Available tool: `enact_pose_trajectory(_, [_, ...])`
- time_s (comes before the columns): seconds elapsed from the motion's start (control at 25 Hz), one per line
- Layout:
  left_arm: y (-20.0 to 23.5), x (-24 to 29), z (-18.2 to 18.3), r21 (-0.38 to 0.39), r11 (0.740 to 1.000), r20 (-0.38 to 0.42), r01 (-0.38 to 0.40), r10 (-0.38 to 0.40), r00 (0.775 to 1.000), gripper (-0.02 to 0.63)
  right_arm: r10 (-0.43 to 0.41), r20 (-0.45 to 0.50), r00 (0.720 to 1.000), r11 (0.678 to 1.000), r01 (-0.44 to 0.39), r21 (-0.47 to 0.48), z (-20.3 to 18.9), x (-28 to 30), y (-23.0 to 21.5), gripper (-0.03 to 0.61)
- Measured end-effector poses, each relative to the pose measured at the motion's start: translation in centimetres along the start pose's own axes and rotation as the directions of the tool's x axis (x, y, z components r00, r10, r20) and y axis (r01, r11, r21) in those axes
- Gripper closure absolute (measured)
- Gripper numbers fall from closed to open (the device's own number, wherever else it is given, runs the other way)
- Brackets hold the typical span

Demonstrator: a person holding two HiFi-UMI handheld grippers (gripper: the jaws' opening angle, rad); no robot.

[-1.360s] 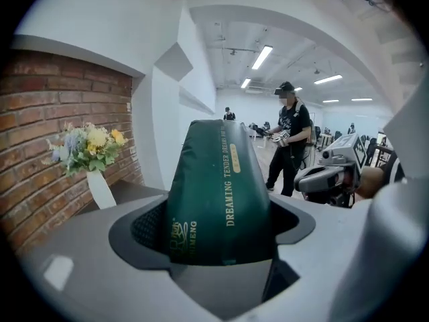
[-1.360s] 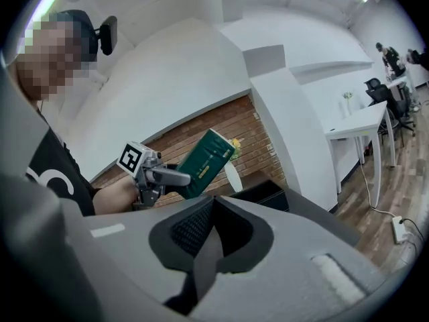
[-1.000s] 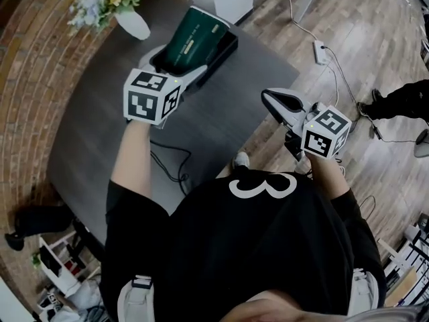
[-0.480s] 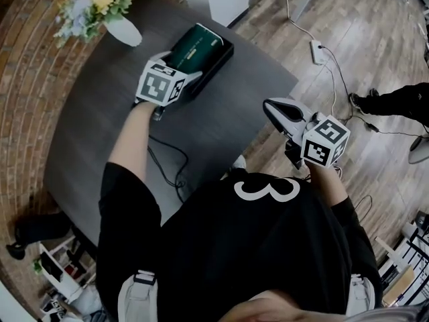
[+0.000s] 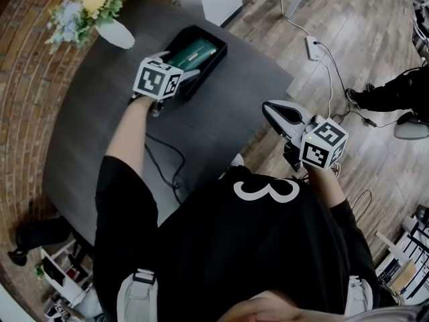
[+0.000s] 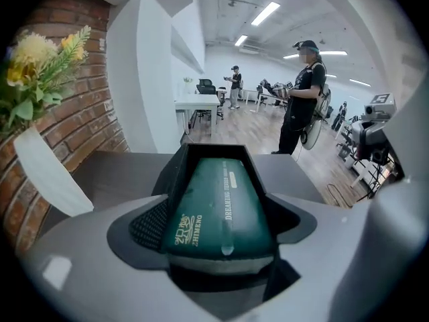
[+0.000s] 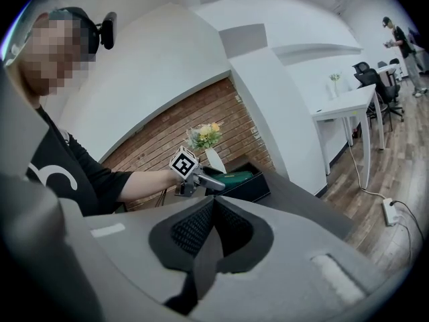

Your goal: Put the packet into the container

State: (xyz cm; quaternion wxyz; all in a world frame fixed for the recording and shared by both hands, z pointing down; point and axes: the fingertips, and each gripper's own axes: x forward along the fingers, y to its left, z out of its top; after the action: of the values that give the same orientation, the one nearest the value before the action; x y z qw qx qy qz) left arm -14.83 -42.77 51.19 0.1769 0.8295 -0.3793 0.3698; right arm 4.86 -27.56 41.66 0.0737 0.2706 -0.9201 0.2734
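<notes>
A dark green packet (image 5: 195,51) lies lengthwise inside the black rectangular container (image 5: 216,54) at the far side of the dark table (image 5: 221,123). My left gripper (image 5: 186,74) reaches over the container's near end and is shut on the packet's near end. In the left gripper view the packet (image 6: 218,203) runs away from the jaws into the container (image 6: 201,151). My right gripper (image 5: 271,107) hovers past the table's right edge, shut, with nothing in it; its pads (image 7: 201,227) meet. The right gripper view shows the left gripper (image 7: 203,177) at the container (image 7: 253,188).
A white vase of flowers (image 5: 112,32) stands just left of the container. A black cable (image 5: 169,161) lies on the table's near part. A power strip (image 5: 313,45) and cords lie on the wooden floor to the right, where another person (image 5: 392,92) sits or crouches.
My left gripper has moved away from me and down; the packet, earlier tilted above the container, now lies inside it. The right gripper has hardly moved.
</notes>
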Motion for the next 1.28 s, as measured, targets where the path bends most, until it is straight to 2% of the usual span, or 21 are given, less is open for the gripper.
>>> enact_pose_trajectory(0.28, [-0.4, -0.1, 0.2, -0.004, 1.000, 0.023, 0.018, -0.018, 1.000, 0.146, 0.002, 0.009, 1.000, 1.000, -0.002, -0.006, 0.2, -0.1, -0.1, 0.577])
enact_pose_trajectory(0.36, [-0.8, -0.5, 0.4, -0.017, 0.999, 0.039, 0.045, -0.044, 0.998, 0.103, 0.010, 0.008, 1.000, 1.000, -0.010, -0.011, 0.5, 0.2, 0.0, 0.577])
enact_pose_trajectory(0.52, [-1.4, -1.8, 0.2, -0.031, 0.998, 0.064, 0.049, -0.047, 0.997, 0.098, 0.026, 0.005, 1.000, 0.999, -0.026, -0.031, 0.9, 0.7, 0.4, 0.577])
enact_pose_trajectory(0.64, [-1.8, -3.7, 0.5, -0.073, 0.997, 0.104, 0.020, -0.012, 0.995, 0.137, 0.047, 0.008, 0.999, 0.998, -0.046, -0.048, 1.7, 0.8, 0.8, 0.577])
enact_pose_trajectory(0.8, [-3.1, -6.9, 1.1, -0.174, 0.985, 0.181, -0.018, 0.050, 0.982, 0.281, 0.081, 0.024, 0.996, 0.994, -0.079, -0.071, 3.2, 1.0, 1.3, 0.577])
enact_pose_trajectory(0.96, [-7.1, -10.8, 1.9, -0.215, 0.977, 0.273, -0.003, 0.063, 0.960, 0.359, 0.145, 0.031, 0.989, 0.984, -0.141, -0.112, 4.9, 1.3, 2.6, 0.577])
enact_pose_trajectory(1.04, [-9.5, -13.1, 2.9, -0.250, 0.968, 0.347, 0.030, 0.060, 0.936, 0.418, 0.180, 0.029, 0.983, 0.975, -0.175, -0.136, 5.8, 1.2, 3.5, 0.577])
enact_pose_trajectory(1.08, [-10.7, -14.2, 3.3, -0.280, 0.959, 0.383, 0.052, 0.061, 0.922, 0.443, 0.199, 0.027, 0.980, 0.970, -0.193, -0.145, 6.1, 1.1, 3.9, 0.577])
enact_pose_trajectory(1.2, [-13.6, -17.1, 3.9, -0.381, 0.919, 0.465, 0.101, 0.096, 0.880, 0.464, 0.260, 0.018, 0.965, 0.954, -0.254, -0.157, 6.8, 0.9, 5.6, 0.577])
enact_pose_trajectory(1.28, [-15.1, -18.9, 4.3, -0.434, 0.892, 0.511, 0.128, 0.126, 0.850, 0.534, 0.300, 0.007, 0.954, 0.941, -0.294, -0.167, 7.2, 0.8, 6.8, 0.577])
